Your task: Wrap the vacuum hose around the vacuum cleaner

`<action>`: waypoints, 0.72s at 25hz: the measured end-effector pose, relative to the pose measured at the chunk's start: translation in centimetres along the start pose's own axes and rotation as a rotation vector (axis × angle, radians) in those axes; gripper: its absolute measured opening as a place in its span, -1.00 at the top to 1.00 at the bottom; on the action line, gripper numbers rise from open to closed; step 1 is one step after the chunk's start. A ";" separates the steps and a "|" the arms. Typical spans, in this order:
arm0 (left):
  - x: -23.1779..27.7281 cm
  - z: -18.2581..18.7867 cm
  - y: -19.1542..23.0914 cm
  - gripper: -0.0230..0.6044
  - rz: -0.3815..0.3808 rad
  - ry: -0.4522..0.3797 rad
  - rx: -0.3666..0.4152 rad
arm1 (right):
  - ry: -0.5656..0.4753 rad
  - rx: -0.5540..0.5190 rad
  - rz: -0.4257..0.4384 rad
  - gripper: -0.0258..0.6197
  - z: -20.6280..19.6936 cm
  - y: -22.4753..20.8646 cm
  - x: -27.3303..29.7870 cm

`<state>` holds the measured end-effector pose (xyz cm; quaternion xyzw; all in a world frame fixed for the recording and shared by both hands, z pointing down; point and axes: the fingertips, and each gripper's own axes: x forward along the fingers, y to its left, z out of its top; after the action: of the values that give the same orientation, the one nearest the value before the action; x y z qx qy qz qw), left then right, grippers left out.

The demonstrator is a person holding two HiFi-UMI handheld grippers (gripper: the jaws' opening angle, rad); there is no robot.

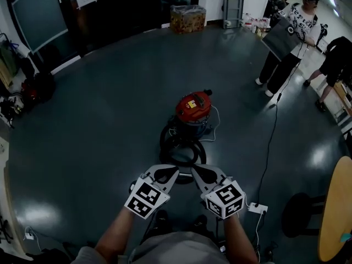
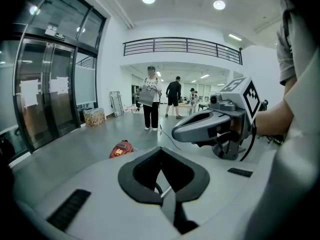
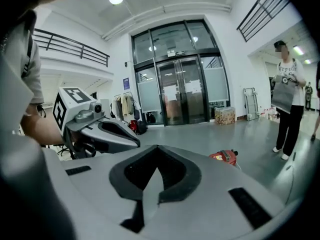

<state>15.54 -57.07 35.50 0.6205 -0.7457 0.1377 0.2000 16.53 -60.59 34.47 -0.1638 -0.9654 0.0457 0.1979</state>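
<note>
- The red-lidded canister vacuum cleaner (image 1: 193,108) stands on the dark glossy floor (image 1: 110,120) at the centre of the head view, well apart from both grippers.
- The black ribbed vacuum hose (image 1: 181,147) lies in loops on the floor against the near side of the vacuum cleaner's base; whether it runs round the far side cannot be told.
- The left gripper (image 1: 171,174) is held at lower centre, just left of the right gripper (image 1: 198,174), both pointing toward the vacuum cleaner.
- In the left gripper view the left gripper's fingers are pressed together with nothing between them; the vacuum cleaner shows small at centre left.
- In the right gripper view the right gripper's fingers are likewise closed on nothing, the vacuum cleaner at centre right.
- A person carrying a flat grey panel (image 1: 280,37) stands at upper right.
- A thin black cable (image 1: 272,142) runs down from there to a white power strip (image 1: 257,208).
- A patterned cardboard box (image 1: 188,18) sits at top centre.
</note>
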 end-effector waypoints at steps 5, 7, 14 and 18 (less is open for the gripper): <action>-4.9 2.2 1.6 0.90 0.052 -0.075 -0.018 | -0.071 -0.027 -0.018 0.91 3.7 4.0 0.3; -6.6 2.9 1.9 0.90 0.063 -0.102 -0.019 | -0.101 -0.026 -0.014 0.91 5.0 5.3 0.3; -10.7 5.2 1.8 0.90 0.090 -0.163 0.020 | -0.198 -0.042 -0.030 0.91 8.9 8.6 -0.1; -12.2 5.8 1.9 0.90 0.116 -0.196 0.026 | -0.232 -0.047 -0.030 0.91 9.9 10.0 -0.2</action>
<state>14.74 -48.70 24.76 0.5892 -0.7946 0.0973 0.1097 15.71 -51.46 23.76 -0.1474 -0.9849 0.0387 0.0817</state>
